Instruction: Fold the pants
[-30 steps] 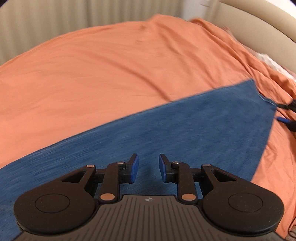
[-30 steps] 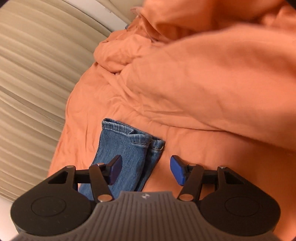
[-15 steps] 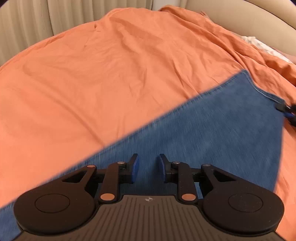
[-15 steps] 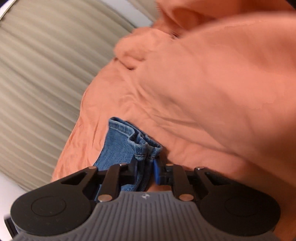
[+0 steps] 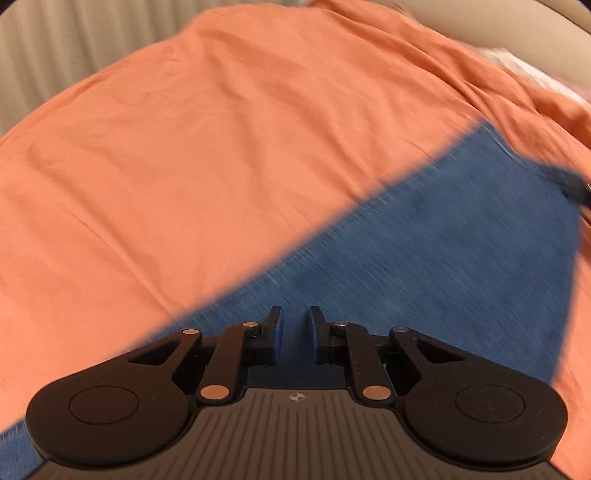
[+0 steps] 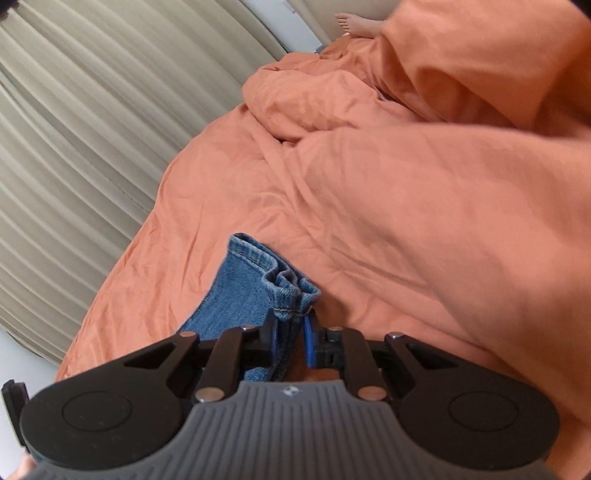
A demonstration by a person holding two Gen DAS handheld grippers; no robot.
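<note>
Blue denim pants (image 5: 443, 258) lie stretched across an orange bed cover (image 5: 221, 147). My left gripper (image 5: 294, 332) hovers over the middle of the pants with its jaws a small gap apart and nothing between them. In the right wrist view my right gripper (image 6: 291, 336) is shut on the bunched leg hems of the pants (image 6: 280, 284), lifting that end slightly off the cover (image 6: 369, 203). The right gripper also shows as a dark blur at the far right of the left wrist view (image 5: 576, 184).
Beige pleated curtains (image 6: 74, 129) hang along the bed's left side. A bunched-up orange duvet (image 6: 461, 74) lies beyond the hems, with a bare foot (image 6: 354, 22) at the top. A pale headboard or wall (image 5: 517, 37) curves at the back right.
My right gripper closed from wide open onto the leg hems and has lifted them. My left gripper has shifted over the pants, its jaws keeping about the same small gap.
</note>
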